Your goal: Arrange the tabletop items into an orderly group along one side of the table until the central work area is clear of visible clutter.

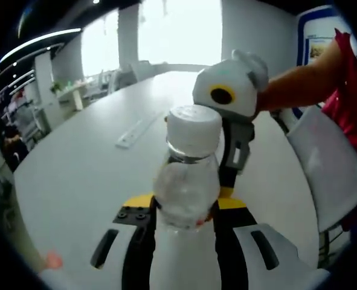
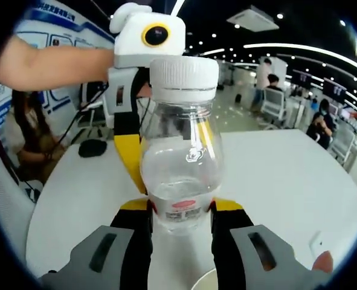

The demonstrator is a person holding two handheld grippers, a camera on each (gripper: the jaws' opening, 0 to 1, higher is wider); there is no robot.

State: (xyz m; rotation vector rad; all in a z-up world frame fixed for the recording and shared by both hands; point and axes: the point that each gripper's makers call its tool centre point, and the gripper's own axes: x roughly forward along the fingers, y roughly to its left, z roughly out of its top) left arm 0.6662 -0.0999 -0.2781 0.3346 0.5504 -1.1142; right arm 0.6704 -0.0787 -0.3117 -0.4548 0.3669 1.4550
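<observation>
A clear plastic bottle (image 1: 187, 187) with a white cap stands upright between my left gripper's (image 1: 184, 208) yellow-tipped jaws, which are shut on its body. The same bottle (image 2: 181, 157), with a red-and-white label low down, sits between the jaws of my right gripper (image 2: 181, 208), also shut on it. The two grippers face each other across the bottle. In the left gripper view the right gripper (image 1: 232, 145) rises behind the bottle, held by a bare arm. In the right gripper view the left gripper (image 2: 133, 90) rises behind it. The bottle's base is hidden.
A long white table (image 1: 93, 169) stretches away with a flat white strip (image 1: 136, 130) lying on it. A white chair (image 1: 329, 169) stands at its right edge. A black object (image 2: 92, 148) lies on the table (image 2: 275, 175), a white cup rim (image 2: 205, 281) is close below. A seated person (image 2: 27, 139) is on the left.
</observation>
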